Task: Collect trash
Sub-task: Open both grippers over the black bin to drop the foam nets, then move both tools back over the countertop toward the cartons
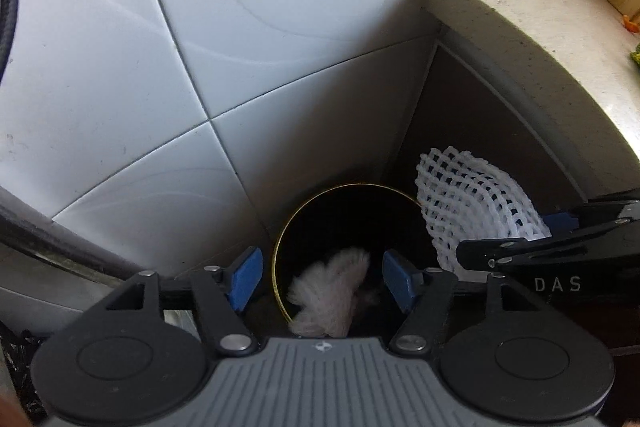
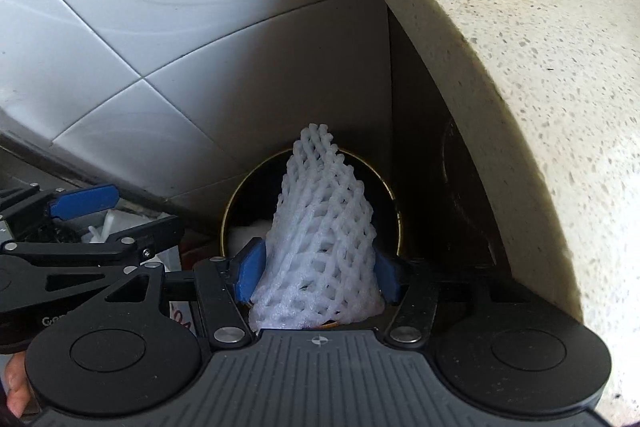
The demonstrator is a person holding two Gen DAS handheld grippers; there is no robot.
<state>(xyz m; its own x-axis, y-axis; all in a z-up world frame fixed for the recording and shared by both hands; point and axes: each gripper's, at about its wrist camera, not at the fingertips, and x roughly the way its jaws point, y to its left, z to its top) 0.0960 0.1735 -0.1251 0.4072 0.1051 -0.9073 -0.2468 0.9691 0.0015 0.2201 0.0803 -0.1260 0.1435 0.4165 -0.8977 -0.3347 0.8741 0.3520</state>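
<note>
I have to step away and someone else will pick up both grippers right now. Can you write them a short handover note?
Left gripper: open, empty, above the mouth of the bin.
Right gripper: shut on the white foam net, held over the bin's opening, beside the stone counter.
Done: a white fluffy scrap seems to lie inside the bin already.
Left: open the right gripper so the net drops in, then look for more trash. How full the bin is cannot be judged.

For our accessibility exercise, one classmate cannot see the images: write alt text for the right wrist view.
The right gripper holds a white foam net sleeve between its blue pads, above the open mouth of a dark round bin with a gold rim. The bin sits on the floor between a white tiled wall and a speckled stone counter; the left gripper shows at left.
</note>
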